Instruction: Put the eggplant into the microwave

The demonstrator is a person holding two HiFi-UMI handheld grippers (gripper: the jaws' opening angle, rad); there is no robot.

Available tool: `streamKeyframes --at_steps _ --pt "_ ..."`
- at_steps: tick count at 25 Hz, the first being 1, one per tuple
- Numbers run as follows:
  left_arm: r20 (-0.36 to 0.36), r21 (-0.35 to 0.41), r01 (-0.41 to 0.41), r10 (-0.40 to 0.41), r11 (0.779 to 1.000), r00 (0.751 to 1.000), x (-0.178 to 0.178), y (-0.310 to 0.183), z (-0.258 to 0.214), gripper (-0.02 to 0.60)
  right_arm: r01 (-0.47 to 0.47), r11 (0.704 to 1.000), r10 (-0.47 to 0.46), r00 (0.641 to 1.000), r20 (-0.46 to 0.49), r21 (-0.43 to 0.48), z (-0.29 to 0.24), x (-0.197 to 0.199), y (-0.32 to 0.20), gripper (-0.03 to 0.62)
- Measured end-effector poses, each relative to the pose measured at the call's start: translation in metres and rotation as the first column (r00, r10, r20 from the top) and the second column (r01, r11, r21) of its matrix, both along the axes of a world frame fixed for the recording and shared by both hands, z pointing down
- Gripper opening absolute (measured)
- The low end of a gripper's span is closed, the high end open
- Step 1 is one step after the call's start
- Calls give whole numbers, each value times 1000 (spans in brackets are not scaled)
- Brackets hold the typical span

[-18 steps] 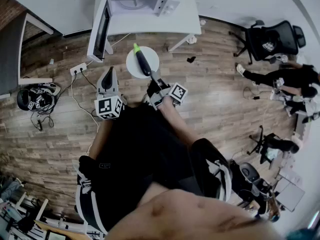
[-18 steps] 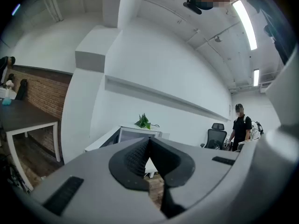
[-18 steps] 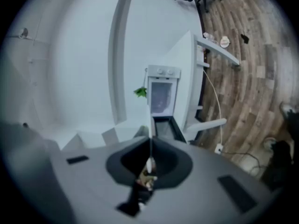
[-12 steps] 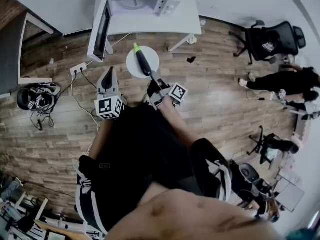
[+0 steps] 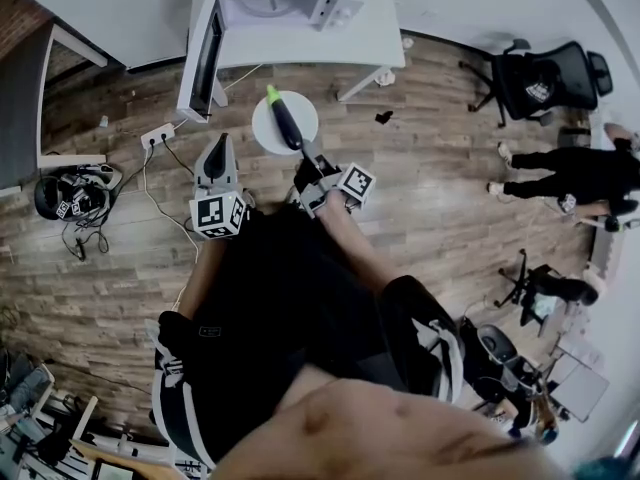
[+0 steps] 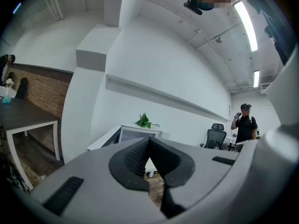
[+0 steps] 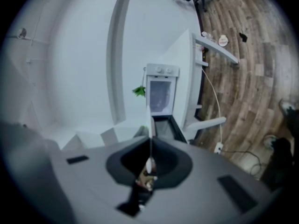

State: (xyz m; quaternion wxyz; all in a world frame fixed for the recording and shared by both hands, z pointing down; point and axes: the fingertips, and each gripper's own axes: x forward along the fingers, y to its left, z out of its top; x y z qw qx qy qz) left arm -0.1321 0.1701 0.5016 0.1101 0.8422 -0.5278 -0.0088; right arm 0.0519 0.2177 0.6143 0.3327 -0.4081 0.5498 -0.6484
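The eggplant (image 5: 287,123), dark with a green stem end, lies on a small round white stand (image 5: 262,128) on the floor in the head view. Behind it the white microwave (image 5: 275,6) sits on a white table, its door (image 5: 200,58) swung open to the left. My right gripper (image 5: 308,160) points at the eggplant's near end, jaws shut with nothing between them (image 7: 150,143). Its view shows the open microwave (image 7: 160,94) but not the eggplant. My left gripper (image 5: 218,150) hangs left of the stand, jaws shut (image 6: 149,146), facing the microwave (image 6: 135,133).
The white table (image 5: 380,38) has legs beside the stand. A power strip with cables (image 5: 155,136) and headset gear (image 5: 70,196) lie on the wood floor at left. An office chair (image 5: 540,78) and a person (image 5: 580,173) are at far right.
Both grippers and the eggplant have stayed put. The person at the far right has shifted position.
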Motion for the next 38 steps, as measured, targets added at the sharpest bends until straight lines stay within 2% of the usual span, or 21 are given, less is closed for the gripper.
streamKeyframes --at_steps 9,24,31,38 --pt "3 0 -32 32 999 999 -12 0 1 32 -34 999 34 999 12 10 0 -13 -9 38" --pt "6 2 -154 154 988 988 -31 -4 7 32 -103 994 102 994 27 28 -4 -47 -28 38" --pt "3 -16 -143 143 990 990 -23 -16 14 32 -90 996 90 996 22 8 4 -42 -42 38" --pt "5 -18 -87 87 996 996 -10 -47 14 32 -40 999 39 999 16 24 4 -29 -78 38"
